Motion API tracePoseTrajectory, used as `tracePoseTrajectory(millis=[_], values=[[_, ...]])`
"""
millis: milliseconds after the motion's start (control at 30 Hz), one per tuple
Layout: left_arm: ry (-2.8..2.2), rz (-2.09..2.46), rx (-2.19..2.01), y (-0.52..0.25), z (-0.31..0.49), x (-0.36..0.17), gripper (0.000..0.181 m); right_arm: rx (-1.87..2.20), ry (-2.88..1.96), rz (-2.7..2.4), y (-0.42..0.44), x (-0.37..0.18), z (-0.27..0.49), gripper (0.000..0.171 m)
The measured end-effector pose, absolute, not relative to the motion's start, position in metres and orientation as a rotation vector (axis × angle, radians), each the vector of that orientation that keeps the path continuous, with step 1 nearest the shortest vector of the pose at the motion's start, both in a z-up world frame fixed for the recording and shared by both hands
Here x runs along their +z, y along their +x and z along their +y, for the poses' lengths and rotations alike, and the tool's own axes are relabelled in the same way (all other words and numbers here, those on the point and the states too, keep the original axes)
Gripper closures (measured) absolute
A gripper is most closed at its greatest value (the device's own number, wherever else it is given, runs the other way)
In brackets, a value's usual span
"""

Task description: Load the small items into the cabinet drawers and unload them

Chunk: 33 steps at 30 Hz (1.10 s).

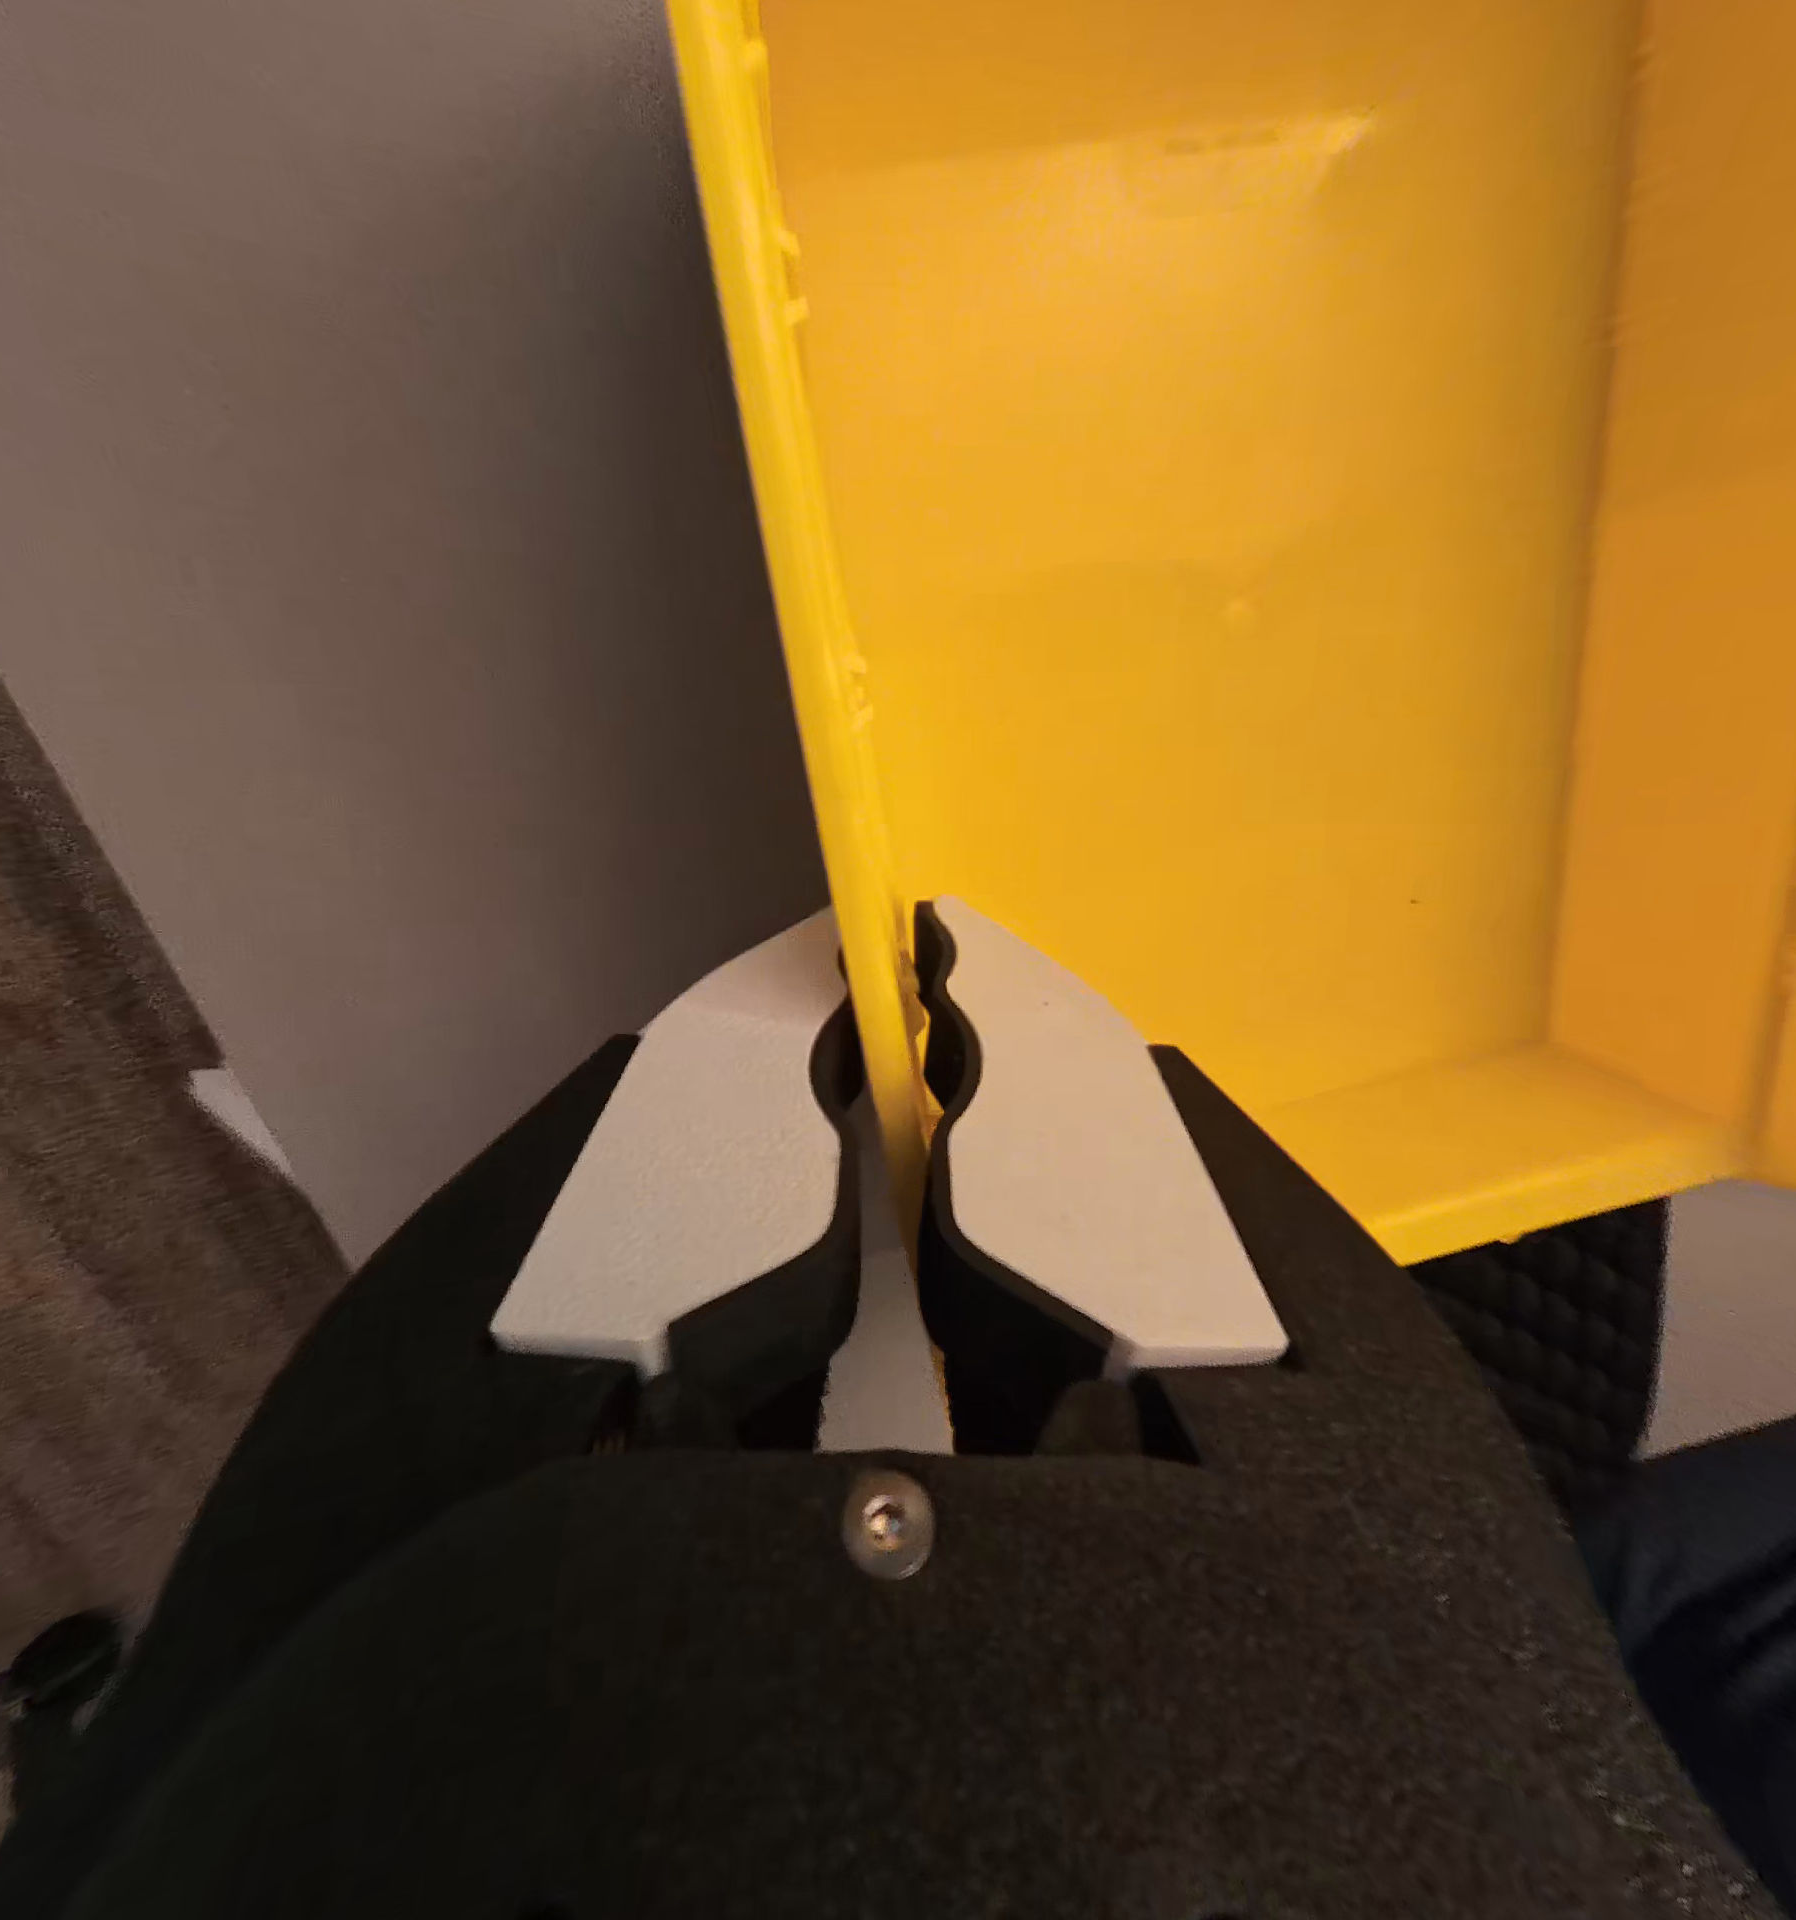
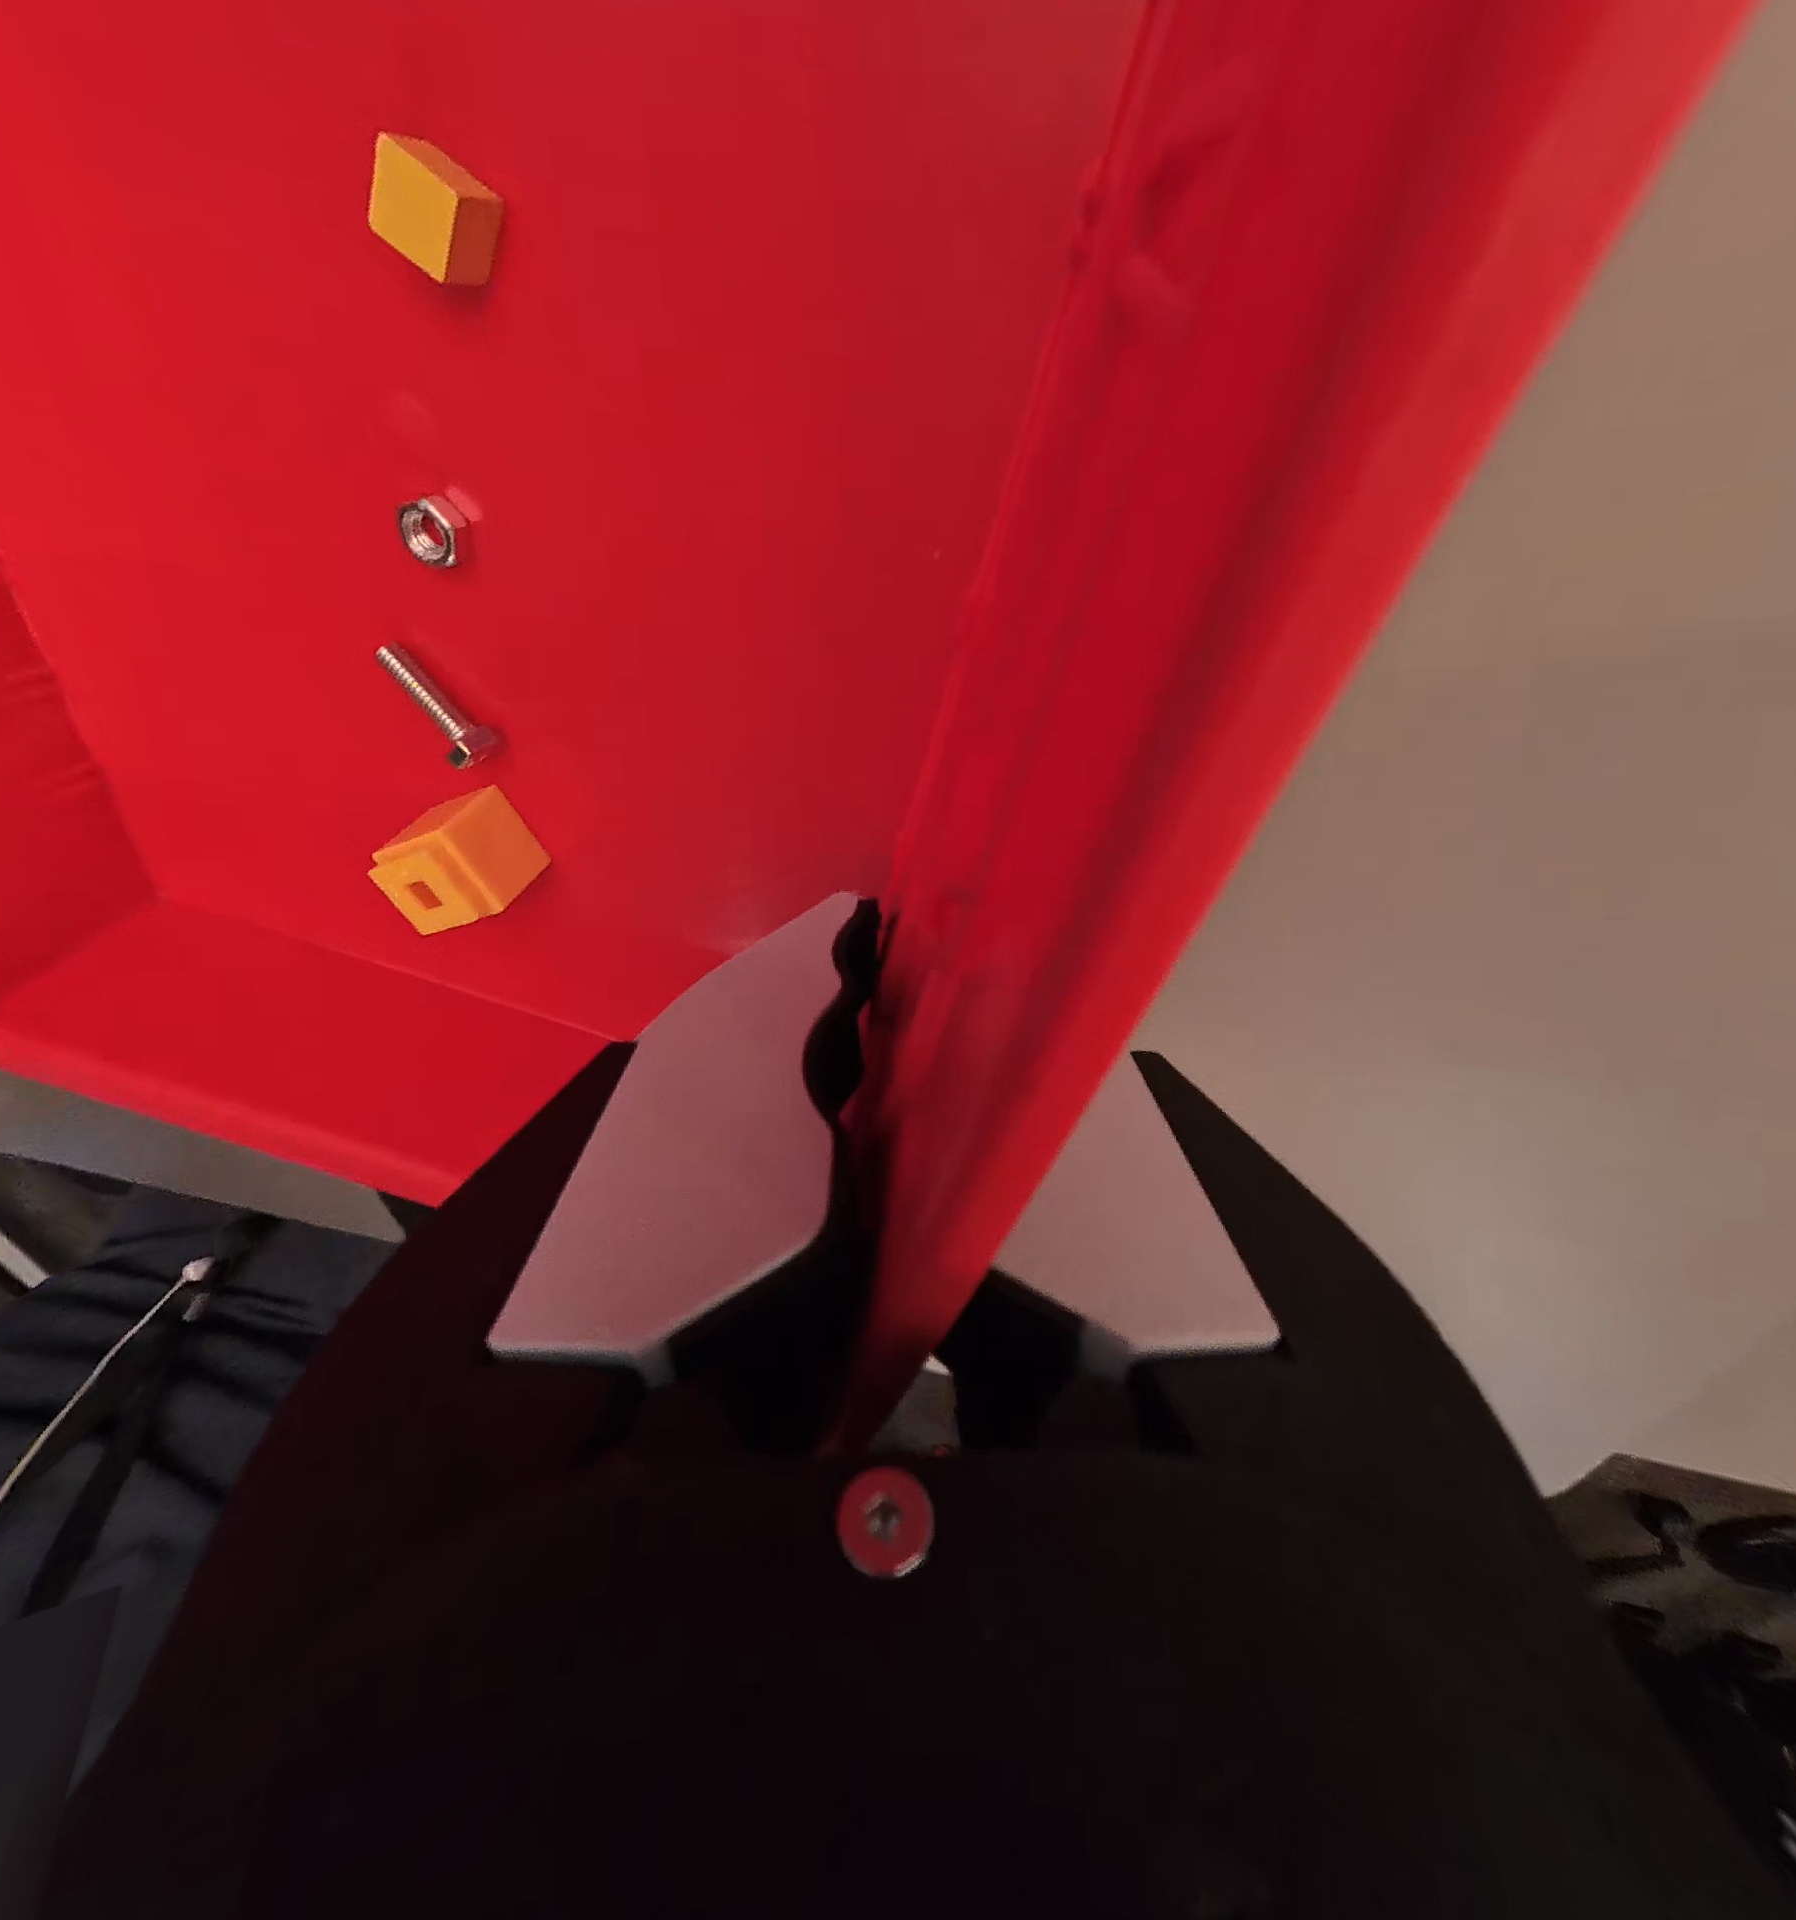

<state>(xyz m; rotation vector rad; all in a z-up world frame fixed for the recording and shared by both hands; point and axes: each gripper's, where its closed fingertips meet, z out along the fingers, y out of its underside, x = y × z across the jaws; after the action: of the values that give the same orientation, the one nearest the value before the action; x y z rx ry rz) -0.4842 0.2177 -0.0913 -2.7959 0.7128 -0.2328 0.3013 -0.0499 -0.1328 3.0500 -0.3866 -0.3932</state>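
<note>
Your left gripper (image 1: 889, 997) clenched the yellow drawer's (image 1: 1185, 520) side wall; your right gripper (image 2: 873, 966) gripped the red drawer's (image 2: 769, 416) wall, with cubes, nut (image 2: 434, 532) and bolt (image 2: 437, 703) lying to its left.

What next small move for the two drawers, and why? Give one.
Probably tip the red drawer toward the yellow drawer to pour. The right tool is shut on the red drawer's side wall; two orange blocks, a nut and a bolt lie loose inside. The left tool clamps the yellow drawer's wall, and what shows of it is empty.
</note>
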Motion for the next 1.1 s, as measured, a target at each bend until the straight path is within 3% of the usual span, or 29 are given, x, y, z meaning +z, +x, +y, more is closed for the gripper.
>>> tracePoseTrajectory(millis=[367,700,1100], values=[[-2.766,0.718,-0.367,-0.505,0.171,-0.052,0.174,-0.327,3.058,-0.244,0.272,-0.079,-0.124,0.167],[-2.779,0.763,-0.426,-0.551,0.097,-0.048,0.173,-0.288,2.972,0.096,0.197,-0.084,-0.190,0.166],[-2.735,0.649,-0.427,-0.608,0.035,0.009,0.173,-0.319,2.864,0.581,0.073,-0.087,-0.162,0.167]])
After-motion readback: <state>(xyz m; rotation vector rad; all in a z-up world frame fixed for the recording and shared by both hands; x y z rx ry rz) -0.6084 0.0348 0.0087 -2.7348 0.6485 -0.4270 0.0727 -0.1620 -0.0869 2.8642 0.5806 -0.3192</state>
